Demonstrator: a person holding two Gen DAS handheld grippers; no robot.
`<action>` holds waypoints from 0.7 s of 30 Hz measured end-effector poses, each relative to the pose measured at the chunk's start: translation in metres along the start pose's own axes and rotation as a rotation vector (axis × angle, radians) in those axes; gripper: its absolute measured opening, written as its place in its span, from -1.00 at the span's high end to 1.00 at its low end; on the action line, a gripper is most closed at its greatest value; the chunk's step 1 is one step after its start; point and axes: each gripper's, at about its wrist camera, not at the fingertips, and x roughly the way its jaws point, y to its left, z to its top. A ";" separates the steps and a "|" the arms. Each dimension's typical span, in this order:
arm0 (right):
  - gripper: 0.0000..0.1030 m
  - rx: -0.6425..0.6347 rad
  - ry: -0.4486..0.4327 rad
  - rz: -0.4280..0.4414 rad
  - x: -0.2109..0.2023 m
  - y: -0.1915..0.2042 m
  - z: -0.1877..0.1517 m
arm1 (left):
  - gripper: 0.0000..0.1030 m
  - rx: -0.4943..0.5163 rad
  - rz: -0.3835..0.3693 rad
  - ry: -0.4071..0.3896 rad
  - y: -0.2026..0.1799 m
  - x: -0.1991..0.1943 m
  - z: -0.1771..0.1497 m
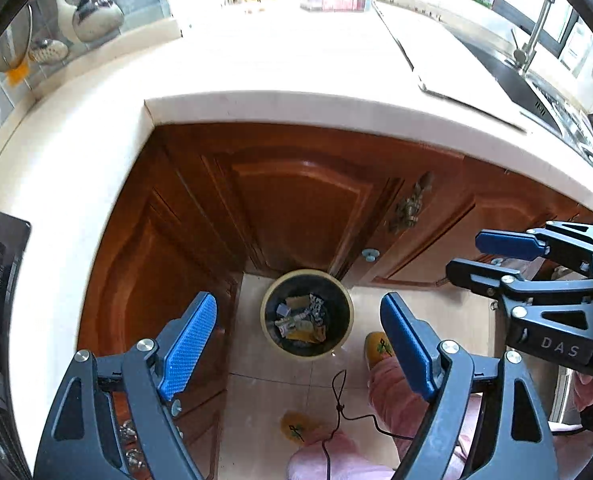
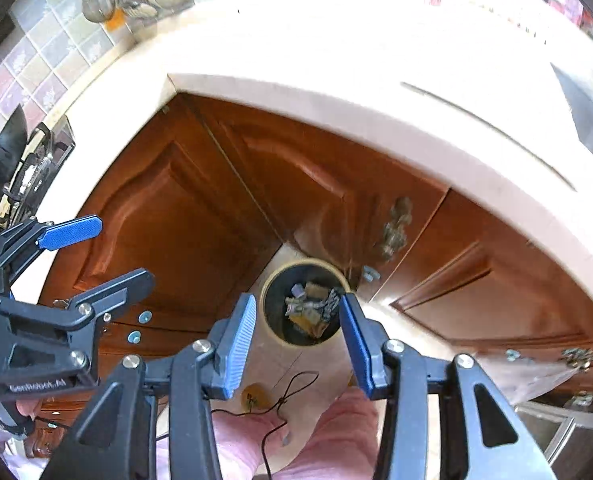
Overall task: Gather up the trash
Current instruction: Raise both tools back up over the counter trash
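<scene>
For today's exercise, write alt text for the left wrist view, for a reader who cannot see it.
Looking steeply down, the open, empty left gripper frames a round bin of crumpled trash on the tiled floor, in the corner of brown cabinets under a pale countertop. The right gripper, also empty, shows at the right edge.

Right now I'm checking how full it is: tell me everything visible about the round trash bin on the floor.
The round trash bin has a cream rim, dark lining and open top. It stands upright on pale floor tiles in the corner of the brown wooden cabinets. Crumpled wrappers and paper scraps cover its bottom, well below the rim. Neither gripper touches it.
</scene>
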 end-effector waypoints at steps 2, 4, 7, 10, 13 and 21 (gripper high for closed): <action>0.14 -0.017 -0.025 -0.014 -0.011 0.001 0.005 | -0.61 0.001 0.002 -0.015 0.001 -0.010 0.006; 0.14 -0.033 -0.050 -0.026 -0.024 0.000 0.012 | -0.62 0.005 0.010 -0.032 -0.001 -0.018 0.015; 0.14 -0.058 -0.086 -0.040 -0.037 -0.002 0.023 | -0.63 0.009 0.015 -0.053 -0.005 -0.030 0.027; 0.14 -0.081 -0.115 -0.053 -0.052 -0.003 0.033 | -0.65 0.011 0.016 -0.080 -0.008 -0.040 0.042; 0.14 -0.091 -0.143 -0.056 -0.064 -0.007 0.045 | -0.67 0.012 0.015 -0.100 -0.012 -0.044 0.056; 0.14 -0.089 -0.183 -0.053 -0.080 -0.027 0.079 | -0.70 0.013 0.016 -0.142 -0.024 -0.047 0.096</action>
